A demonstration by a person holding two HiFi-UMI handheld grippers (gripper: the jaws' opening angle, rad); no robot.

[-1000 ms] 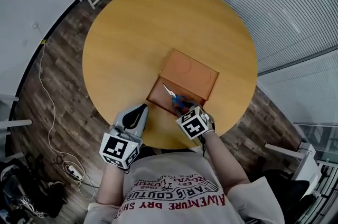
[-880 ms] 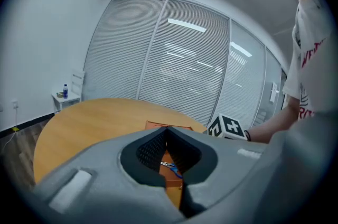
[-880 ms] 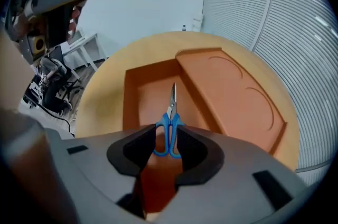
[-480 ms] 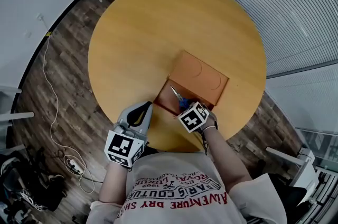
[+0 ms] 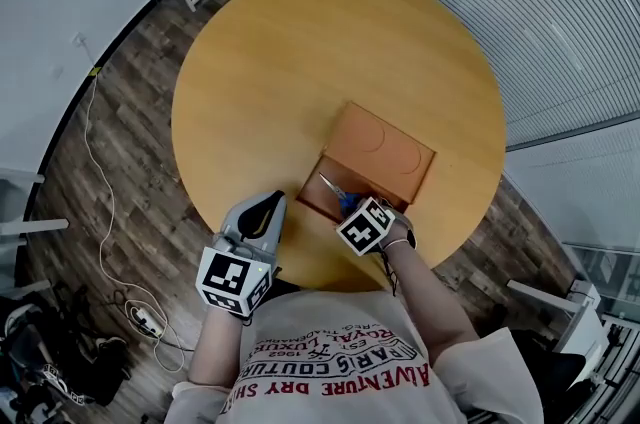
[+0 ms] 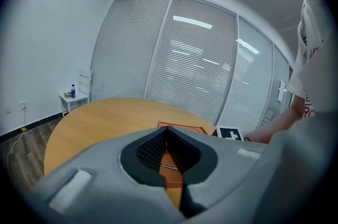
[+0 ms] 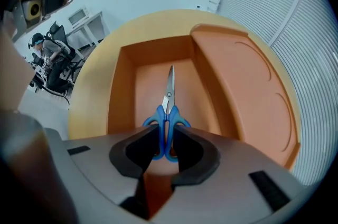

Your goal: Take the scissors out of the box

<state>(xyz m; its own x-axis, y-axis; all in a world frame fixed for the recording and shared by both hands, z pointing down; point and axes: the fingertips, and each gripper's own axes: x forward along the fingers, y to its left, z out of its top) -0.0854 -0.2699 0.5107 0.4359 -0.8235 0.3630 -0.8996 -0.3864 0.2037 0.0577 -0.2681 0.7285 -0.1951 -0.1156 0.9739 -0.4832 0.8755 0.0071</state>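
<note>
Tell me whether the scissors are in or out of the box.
In. The scissors lie flat on the floor of the open box, blades together; the right claw is closing on their blue handles.

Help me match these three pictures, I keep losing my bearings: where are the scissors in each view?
Head view: the scissors lie just below centre, inside the orange box's open tray.
Left gripper view: they cannot be made out; only a sliver of the box shows.
Right gripper view: dead centre, blades pointing away, blue handles between the right gripper's closing jaws.
Shared landmark: the orange box, seen in all three.
</note>
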